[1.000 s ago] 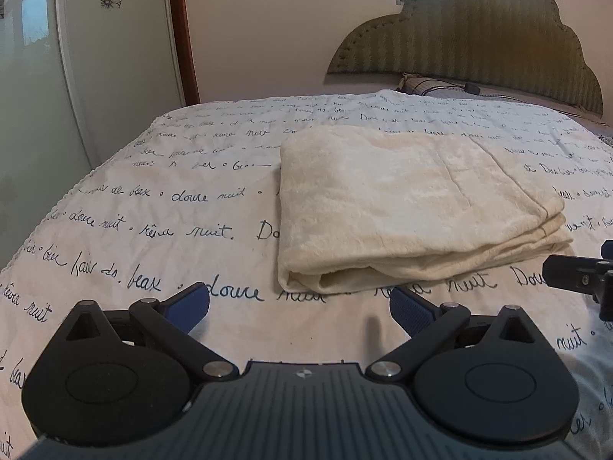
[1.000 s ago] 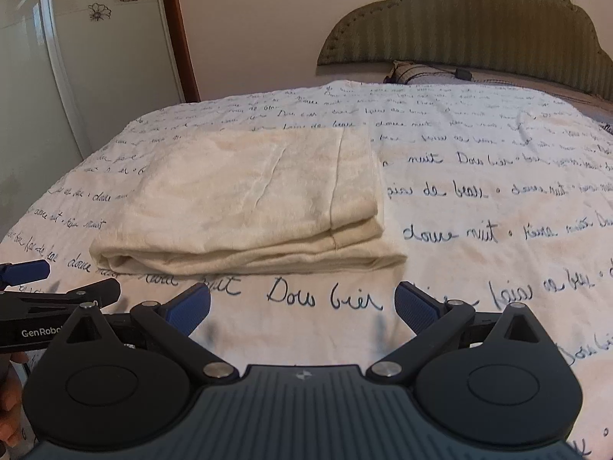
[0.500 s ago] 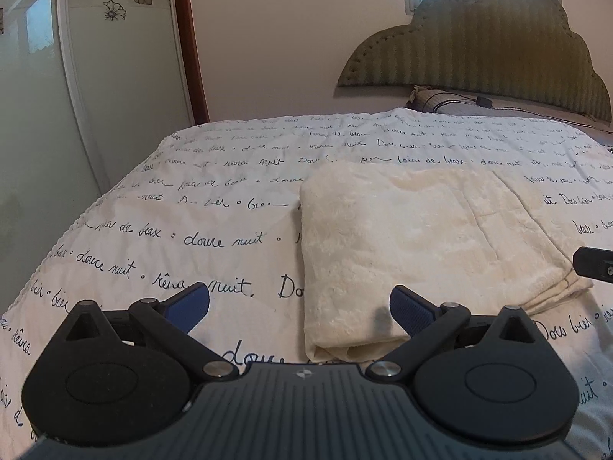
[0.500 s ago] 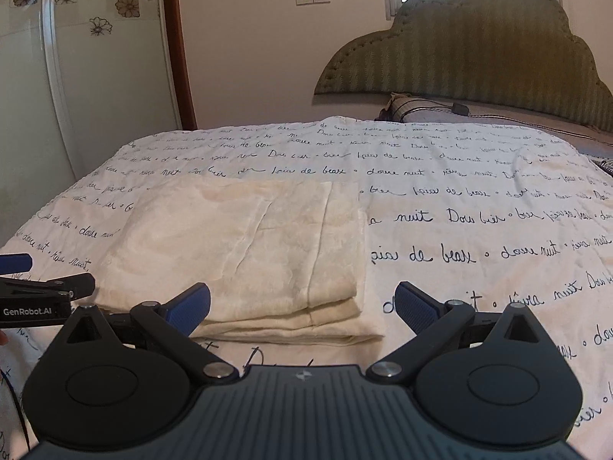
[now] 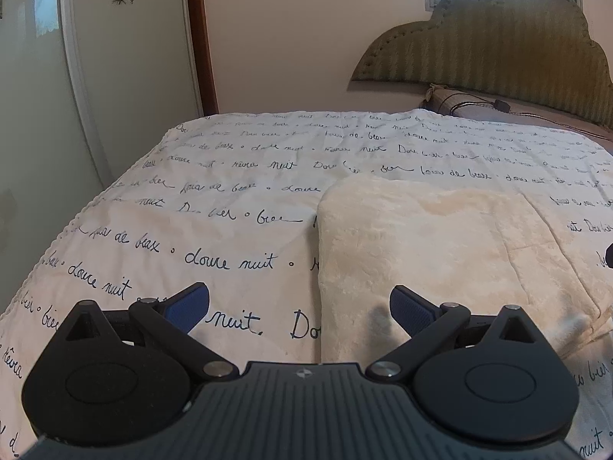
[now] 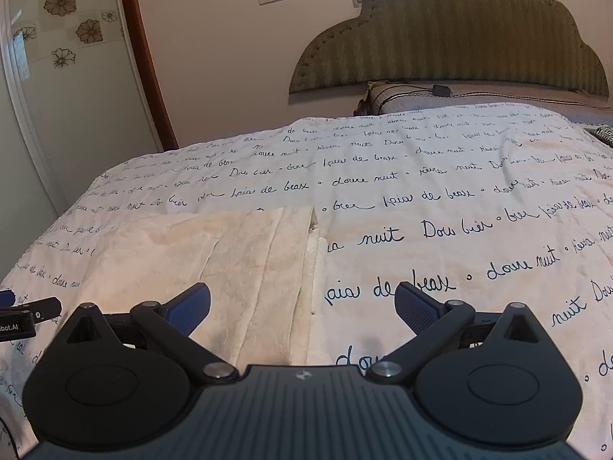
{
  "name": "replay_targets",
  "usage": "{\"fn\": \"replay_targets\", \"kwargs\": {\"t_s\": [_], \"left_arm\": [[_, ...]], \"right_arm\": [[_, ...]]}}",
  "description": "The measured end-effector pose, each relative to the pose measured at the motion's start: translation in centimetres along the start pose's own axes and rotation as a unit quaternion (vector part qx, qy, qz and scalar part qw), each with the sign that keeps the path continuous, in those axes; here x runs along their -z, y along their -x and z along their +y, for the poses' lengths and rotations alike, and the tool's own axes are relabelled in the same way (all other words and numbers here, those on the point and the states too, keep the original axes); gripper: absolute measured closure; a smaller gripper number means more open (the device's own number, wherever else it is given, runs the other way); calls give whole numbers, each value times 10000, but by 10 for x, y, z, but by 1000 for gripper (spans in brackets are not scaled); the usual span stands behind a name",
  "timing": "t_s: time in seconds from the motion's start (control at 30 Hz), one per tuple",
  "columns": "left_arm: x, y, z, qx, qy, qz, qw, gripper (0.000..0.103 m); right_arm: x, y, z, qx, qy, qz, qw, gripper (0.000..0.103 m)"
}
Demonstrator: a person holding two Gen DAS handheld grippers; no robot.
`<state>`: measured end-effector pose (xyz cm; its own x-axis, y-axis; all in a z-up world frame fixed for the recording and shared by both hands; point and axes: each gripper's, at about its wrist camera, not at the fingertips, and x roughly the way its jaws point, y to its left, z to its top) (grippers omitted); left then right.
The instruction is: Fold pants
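The folded pants (image 5: 440, 253) lie flat on the bedspread (image 5: 230, 207), near its front edge. The left gripper (image 5: 300, 308) straddles the left edge of the pants; the right gripper (image 6: 302, 306) straddles their right edge. Both sets of fingers stand wide apart. Behind the bedspread lies a pillow (image 6: 402, 97), and behind that stands the headboard (image 6: 452, 34). A door (image 5: 126, 57) stands left of the bed.

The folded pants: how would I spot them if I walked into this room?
Find the bed with the green scalloped headboard. On its white bedspread, printed with dark handwriting, lies a flat rectangular bundle: the folded pants. They are plain cream and fuzzy, the only unlettered cloth there.
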<state>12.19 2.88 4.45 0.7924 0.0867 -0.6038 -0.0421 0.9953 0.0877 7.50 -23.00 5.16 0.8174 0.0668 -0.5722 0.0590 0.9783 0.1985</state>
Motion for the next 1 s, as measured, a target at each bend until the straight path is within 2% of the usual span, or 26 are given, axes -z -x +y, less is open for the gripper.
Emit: {"fn": "replay_targets", "kwargs": {"t_s": [0.27,0.47,0.63,0.77,0.83,1.0], "left_arm": [[-2,-2,-10,82,-28,84,9999,1],[2,6,-18,157,-58,131,9998,1],[25,23,-20,277,77,258,9993,1],[44,27,-26,448,107,456,9979,0],[50,27,-31,424,7,571,9975,1],[58,34,-31,342,-20,548,9979,0]], "right_arm": [[8,5,17,41,22,29,10000,0],[16,17,42,153,420,-3,9990,0],[35,41,53,14,325,82,9994,0],[53,52,72,148,798,77,9967,0],[57,53,79,149,989,107,9949,0],[60,56,80,54,925,135,9956,0]]}}
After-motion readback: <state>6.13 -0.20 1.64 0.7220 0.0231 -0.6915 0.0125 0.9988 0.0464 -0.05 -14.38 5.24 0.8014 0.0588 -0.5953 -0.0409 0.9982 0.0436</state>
